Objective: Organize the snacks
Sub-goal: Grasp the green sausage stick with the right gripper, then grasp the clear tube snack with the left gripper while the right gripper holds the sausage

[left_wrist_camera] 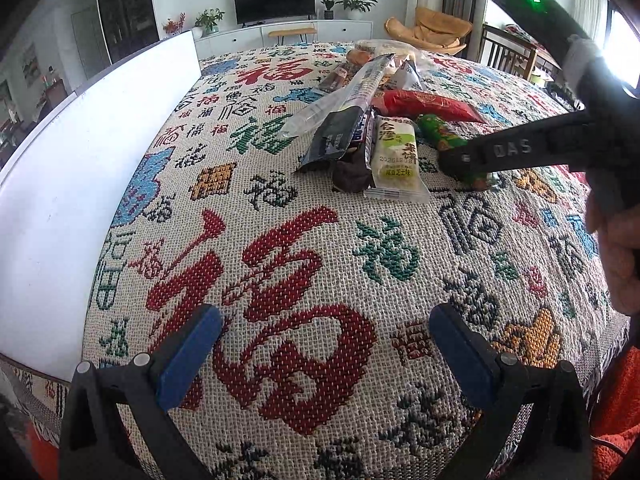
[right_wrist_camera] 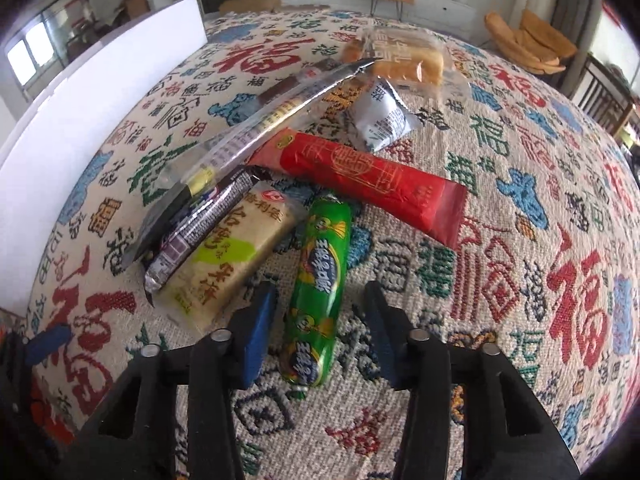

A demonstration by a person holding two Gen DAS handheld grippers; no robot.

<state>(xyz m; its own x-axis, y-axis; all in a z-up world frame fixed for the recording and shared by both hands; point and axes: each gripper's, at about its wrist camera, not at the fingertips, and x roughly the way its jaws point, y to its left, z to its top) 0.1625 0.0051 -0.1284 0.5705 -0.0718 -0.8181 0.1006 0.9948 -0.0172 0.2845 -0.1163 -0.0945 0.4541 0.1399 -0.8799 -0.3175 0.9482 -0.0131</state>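
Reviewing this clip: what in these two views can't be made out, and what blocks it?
- Left wrist view: the near part of the green sausage pack is hidden by the right gripper.
- Right wrist view: whether the right gripper pads press that pack; gaps show on both sides.
- Both views: the dark wrapper lies partly under the long clear pack.
- Right wrist view: the left gripper is cut off by the picture's edge.

surface: patterned cloth [right_wrist_camera: 500, 280] | on it: snack packets [right_wrist_camera: 320, 292]

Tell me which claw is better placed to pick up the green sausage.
Right claw: its fingers straddle the green sausage. The left claw hovers open over bare cloth, away from the pile.
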